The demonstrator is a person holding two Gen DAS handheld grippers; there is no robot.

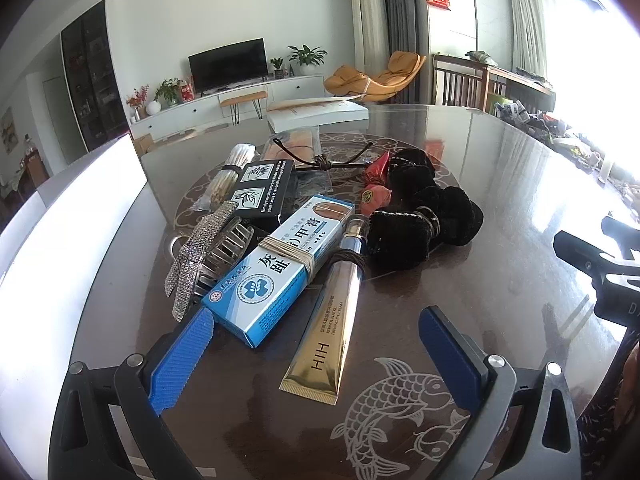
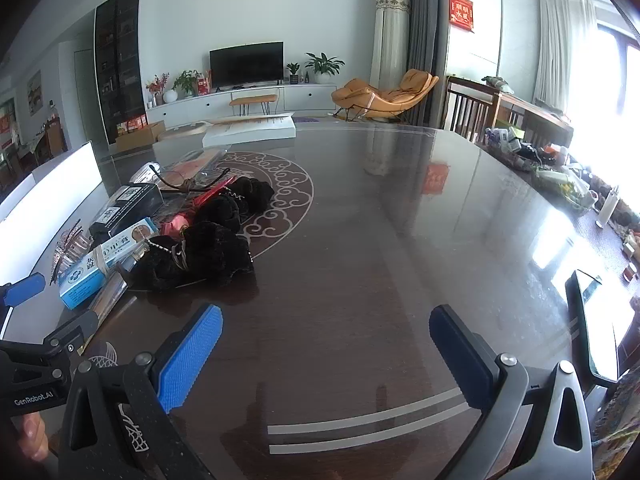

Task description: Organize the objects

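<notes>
Near the bench's left edge lay a pile: blue box (image 1: 280, 268), gold tube (image 1: 328, 320), hair clip (image 1: 200, 252), black scrunchies (image 1: 424, 216). Left gripper (image 1: 316, 356) and right gripper (image 2: 324, 356) hung with fingers apart, empty.

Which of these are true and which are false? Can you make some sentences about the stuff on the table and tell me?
1. The gold tube lies right beside the blue and white box. True.
2. The left tool is squeezing the gold tube. False: its jaws are wide open, and the tube just lies on the table between them.
3. A rubber band goes around the blue and white box. True.
4. The sparkly hair clip sits on top of the black fluffy scrunchies. False: the clip is on the other side of the box from the scrunchies.
5. The right tool holds the glasses. False: it is open with only bare table between its jaws.
</notes>
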